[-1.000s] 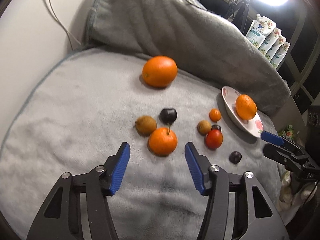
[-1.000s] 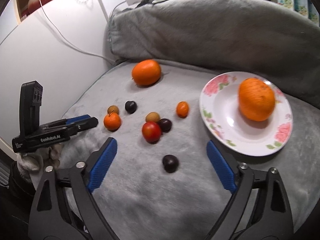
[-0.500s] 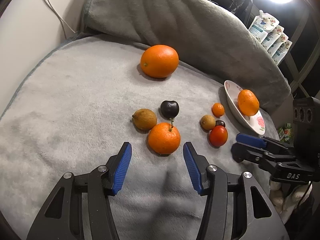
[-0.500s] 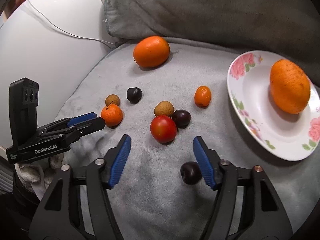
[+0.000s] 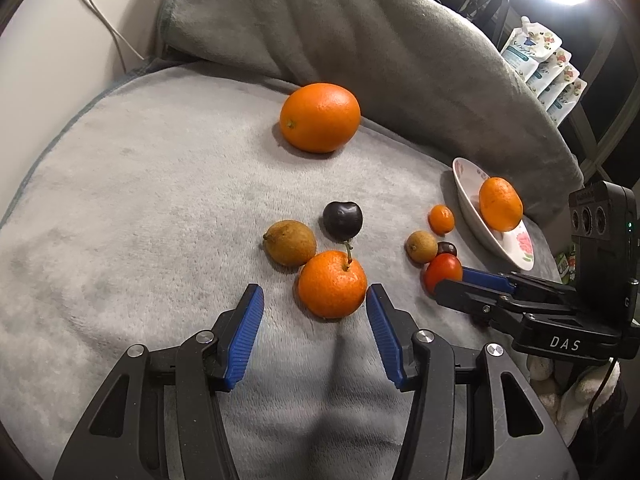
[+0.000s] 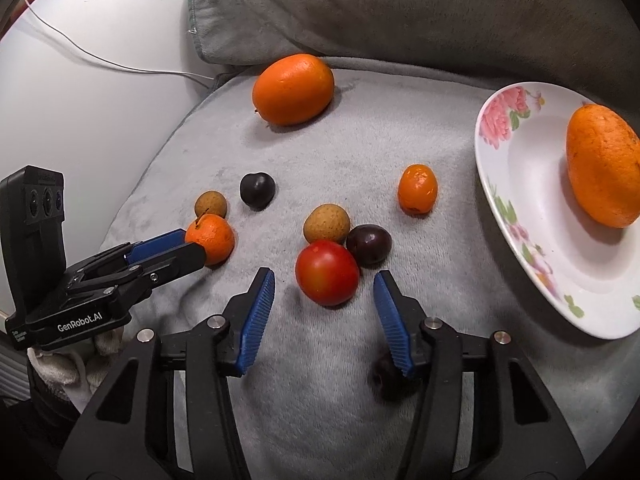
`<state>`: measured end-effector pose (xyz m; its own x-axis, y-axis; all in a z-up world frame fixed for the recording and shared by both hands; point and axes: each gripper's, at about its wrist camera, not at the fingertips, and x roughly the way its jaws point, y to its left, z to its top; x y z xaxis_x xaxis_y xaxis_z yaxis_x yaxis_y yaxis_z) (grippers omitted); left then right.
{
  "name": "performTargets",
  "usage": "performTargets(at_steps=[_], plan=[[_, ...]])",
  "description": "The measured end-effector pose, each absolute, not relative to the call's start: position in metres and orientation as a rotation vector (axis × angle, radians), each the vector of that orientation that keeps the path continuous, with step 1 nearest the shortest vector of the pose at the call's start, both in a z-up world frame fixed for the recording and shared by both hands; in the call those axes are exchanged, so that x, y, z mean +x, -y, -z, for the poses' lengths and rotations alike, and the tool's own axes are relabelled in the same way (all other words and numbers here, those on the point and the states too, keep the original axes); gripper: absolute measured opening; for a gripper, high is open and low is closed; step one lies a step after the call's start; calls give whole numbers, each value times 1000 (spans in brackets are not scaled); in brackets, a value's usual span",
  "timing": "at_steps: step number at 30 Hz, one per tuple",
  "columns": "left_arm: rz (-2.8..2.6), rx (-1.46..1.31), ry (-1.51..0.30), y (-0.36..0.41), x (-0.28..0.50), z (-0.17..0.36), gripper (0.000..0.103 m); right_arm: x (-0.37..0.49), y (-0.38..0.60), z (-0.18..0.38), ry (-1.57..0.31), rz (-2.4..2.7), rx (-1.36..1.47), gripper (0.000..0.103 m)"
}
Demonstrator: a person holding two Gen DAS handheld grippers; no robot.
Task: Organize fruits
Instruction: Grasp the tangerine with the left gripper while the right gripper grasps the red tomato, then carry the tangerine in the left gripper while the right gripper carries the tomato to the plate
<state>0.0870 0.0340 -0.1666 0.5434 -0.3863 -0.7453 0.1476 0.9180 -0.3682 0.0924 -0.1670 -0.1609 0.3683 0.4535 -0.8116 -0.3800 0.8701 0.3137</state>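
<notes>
A small tangerine (image 5: 332, 284) with a stem lies on the grey blanket, just past the tips of my left gripper (image 5: 312, 290). That gripper is open, and its right pad is almost at the peel. My right gripper (image 6: 323, 276) has a red tomato (image 6: 327, 272) at its tips. Its jaws are closing, with a gap still on both sides of the tomato. A flowered plate (image 6: 492, 184) at the right holds one orange (image 6: 604, 168). A big orange (image 6: 293, 89) lies at the back by the cushion.
Around the tomato lie a brown fruit (image 6: 326, 223), a dark plum (image 6: 368, 243) and a kumquat (image 6: 417, 189). Another dark fruit (image 6: 386, 376) sits half hidden under my right finger. By the tangerine are a dark cherry (image 5: 343, 220) and a brown fruit (image 5: 290, 242). A grey cushion (image 6: 400, 12) backs the blanket.
My right gripper has moved forward and down to the tomato and its jaws have narrowed a lot. The loose dark fruit has slipped behind its right finger. The left gripper edged closer to the tangerine.
</notes>
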Motion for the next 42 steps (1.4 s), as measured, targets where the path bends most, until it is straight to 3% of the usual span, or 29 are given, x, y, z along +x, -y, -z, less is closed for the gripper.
performTargets(at_steps=[9, 11, 17, 42], plan=[[321, -250, -957, -30, 90, 168, 52, 99, 167, 163, -1070, -537, 85, 34], [319, -243, -958, -29, 91, 168, 52, 99, 167, 163, -1068, -536, 82, 34], [347, -216, -957, -18, 92, 167, 34, 98, 169, 163, -1067, -540, 85, 34], [384, -288, -881, -13, 84, 144, 32, 65, 206, 126, -958, -530, 126, 34]])
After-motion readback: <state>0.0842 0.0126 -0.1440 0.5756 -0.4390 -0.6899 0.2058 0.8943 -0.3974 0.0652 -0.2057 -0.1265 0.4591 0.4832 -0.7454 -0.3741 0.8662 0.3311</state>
